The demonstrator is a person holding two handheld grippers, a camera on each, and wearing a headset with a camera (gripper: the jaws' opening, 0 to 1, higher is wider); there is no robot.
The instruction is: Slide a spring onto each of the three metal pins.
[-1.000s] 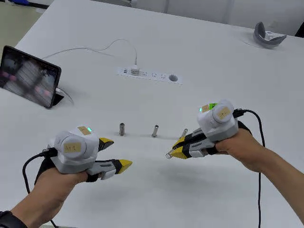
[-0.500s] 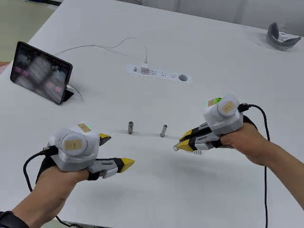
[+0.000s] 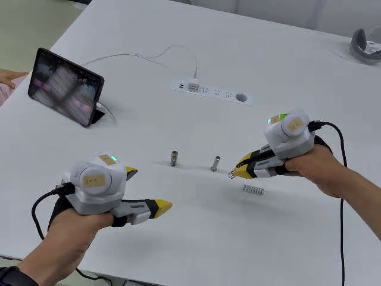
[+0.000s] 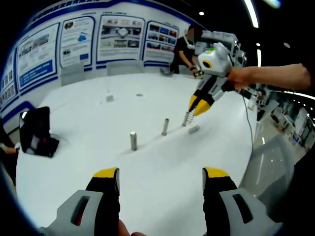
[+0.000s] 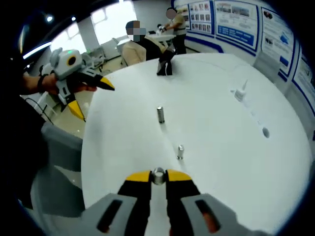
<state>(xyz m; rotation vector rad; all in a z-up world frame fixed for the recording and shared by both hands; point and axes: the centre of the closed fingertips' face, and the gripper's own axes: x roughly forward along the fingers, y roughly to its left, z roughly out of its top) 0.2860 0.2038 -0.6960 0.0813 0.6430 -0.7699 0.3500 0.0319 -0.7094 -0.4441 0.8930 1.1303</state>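
**Head view.** White table (image 3: 286, 238) with two hand-held grippers.

- The right gripper (image 3: 240, 168) has its jaws clenched on a small spring (image 3: 231, 174). It is held low over the table's middle, with its tips just beside a bare pin (image 3: 215, 164) that stands upright.
- A ribbed pin (image 3: 174, 158), also upright, stands apart from the bare pin, toward the table's left edge. Two pins can be counted, in a row roughly parallel to the near edge.
- One loose spring (image 3: 253, 189) lies flat just below the right gripper, touching nothing. This makes two springs in all.
- The left gripper (image 3: 147, 190), jaws spread and empty, hovers nearer the near edge, well apart from both pins.
- Toward the far edge lie one power strip (image 3: 211, 92) and its white cable (image 3: 143, 56).
- A propped tablet (image 3: 65, 86) stands near the left edge, and a grey object (image 3: 364, 47) sits at the far right corner.
- Bare tabletop lies open between the pins and the near edge.

**Right gripper view.** The held spring appears end-on between the closed jaws, with both pins ahead.
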